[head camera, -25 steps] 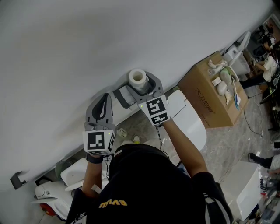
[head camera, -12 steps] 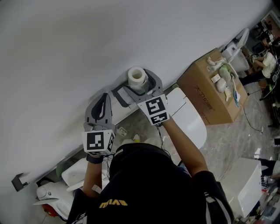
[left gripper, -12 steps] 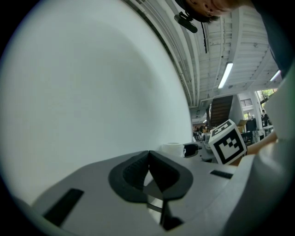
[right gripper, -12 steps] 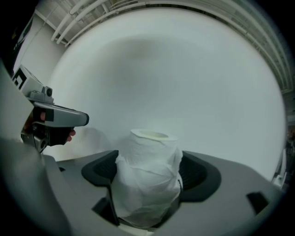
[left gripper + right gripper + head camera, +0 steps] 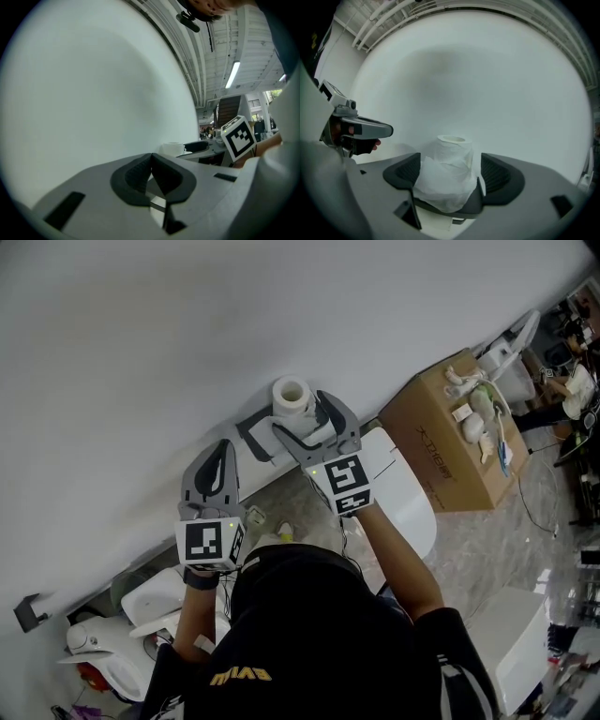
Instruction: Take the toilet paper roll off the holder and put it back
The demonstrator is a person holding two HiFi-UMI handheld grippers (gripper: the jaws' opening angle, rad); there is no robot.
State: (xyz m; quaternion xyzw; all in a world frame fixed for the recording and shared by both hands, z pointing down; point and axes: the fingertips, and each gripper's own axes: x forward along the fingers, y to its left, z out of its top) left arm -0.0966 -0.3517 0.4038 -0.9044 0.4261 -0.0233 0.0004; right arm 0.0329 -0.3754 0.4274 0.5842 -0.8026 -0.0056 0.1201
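Observation:
A white toilet paper roll stands upright against the wall, with a loose sheet hanging down its front. A dark piece of the holder shows under it. My right gripper is open, one jaw on each side of the roll, and a gap shows at the right pad. My left gripper is shut on nothing, held lower left and apart from the roll. In the left gripper view its pads meet, and the roll shows beyond.
The white wall fills the top of the head view. A cardboard box with small items on top stands at right. A white toilet lid lies below the right gripper. White fixtures sit lower left, near a black wall bracket.
The right gripper's jaws have spread off the roll and the gripper has drawn back a little toward the person. The roll stays at the wall. The left gripper has barely moved.

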